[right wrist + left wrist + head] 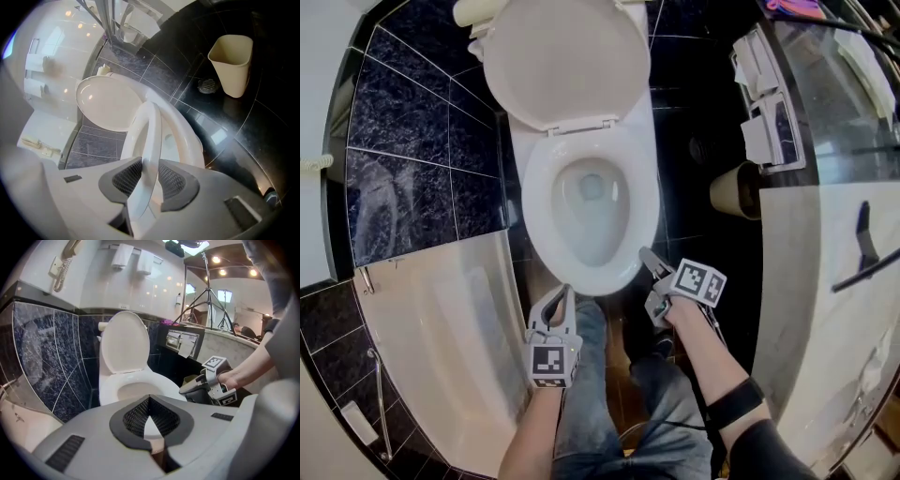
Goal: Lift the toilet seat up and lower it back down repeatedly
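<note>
Right gripper (pixel 150 174): jaws pinched on the front edge of the toilet seat (pixel 151 140), one pad on each face. We judge it holds there because that edge is farthest from the hinge, so the seat swings up with the least effort.

Left gripper (pixel 567 292): jaws pressed together with nothing between them. It hangs just off the front left edge of the bowl (pixel 598 239), apart from the seat, and we judge it idle for this lift.

The lid (pixel 567 61) stands up against the back wall, out of the seat's way.

View comparison:
- From the head view the seat looks flat on the bowl.
- The right gripper view shows the seat edge-on, with a gap between it and the bowl's rim, so it is partly raised. This view also shows the bin (pixel 232 58) on the floor.
- Only the left gripper view shows the right gripper from the side.
</note>
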The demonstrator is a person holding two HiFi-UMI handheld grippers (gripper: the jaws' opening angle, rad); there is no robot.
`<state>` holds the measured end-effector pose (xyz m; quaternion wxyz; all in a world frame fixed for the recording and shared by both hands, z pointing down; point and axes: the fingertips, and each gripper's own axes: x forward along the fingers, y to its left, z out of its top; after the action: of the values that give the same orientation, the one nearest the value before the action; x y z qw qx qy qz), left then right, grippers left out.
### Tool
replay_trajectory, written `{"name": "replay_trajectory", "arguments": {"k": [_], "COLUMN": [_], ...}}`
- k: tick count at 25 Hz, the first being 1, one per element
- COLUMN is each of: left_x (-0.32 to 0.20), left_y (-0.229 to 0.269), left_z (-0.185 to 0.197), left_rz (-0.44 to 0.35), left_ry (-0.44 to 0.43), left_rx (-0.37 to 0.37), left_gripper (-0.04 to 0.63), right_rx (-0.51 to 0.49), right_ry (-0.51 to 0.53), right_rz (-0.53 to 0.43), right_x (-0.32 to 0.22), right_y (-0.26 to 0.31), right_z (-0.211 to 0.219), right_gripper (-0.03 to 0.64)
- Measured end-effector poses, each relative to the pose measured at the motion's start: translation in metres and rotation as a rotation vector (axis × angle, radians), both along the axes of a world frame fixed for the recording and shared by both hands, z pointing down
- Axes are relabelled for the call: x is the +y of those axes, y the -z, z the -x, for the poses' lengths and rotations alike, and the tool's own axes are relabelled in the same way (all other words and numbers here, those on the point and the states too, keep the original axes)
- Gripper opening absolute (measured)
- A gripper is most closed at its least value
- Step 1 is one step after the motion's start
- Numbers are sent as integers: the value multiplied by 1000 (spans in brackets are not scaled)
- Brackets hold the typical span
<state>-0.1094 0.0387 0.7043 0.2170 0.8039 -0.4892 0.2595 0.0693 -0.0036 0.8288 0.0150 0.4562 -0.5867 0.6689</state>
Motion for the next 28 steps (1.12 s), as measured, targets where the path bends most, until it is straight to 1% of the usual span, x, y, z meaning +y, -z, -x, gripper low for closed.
{"name": "replay_trajectory", "arguments": {"k": [4, 7, 9, 11, 16, 20, 23, 28], "left_x": [17, 26, 25, 18, -14, -45, -64, -75], "left_y": [7, 3, -2, -4, 12, 36, 53, 68], "left_z": [0, 4, 5, 4, -4, -10, -11, -7], "left_rz": [37, 86, 116, 128, 108, 69, 55, 66], "left_ry": [8, 24, 41, 40, 5, -7, -3, 22], "left_rx": [-5, -4, 2, 6, 17, 32, 51, 73], "left_gripper": [-2, -2, -2, -2, -2, -2, -2, -3], "right_rx": [-17, -17, -17, -21, -39, -25, -19, -7], "right_ry": [2, 12, 4, -14, -41, -51, -68, -65], "right_rz": [-22, -25, -27, -38, -72, -62, -54, -26], "right_x": [-18, -30, -38, -46, -71, -81, -86, -96], "right_y": [41, 66, 80, 95, 127, 141, 147, 156], "right_z": [-1, 0, 0, 0, 4, 4, 3, 2], "right_gripper": [143, 147, 147, 147, 152, 153, 153, 156]}}
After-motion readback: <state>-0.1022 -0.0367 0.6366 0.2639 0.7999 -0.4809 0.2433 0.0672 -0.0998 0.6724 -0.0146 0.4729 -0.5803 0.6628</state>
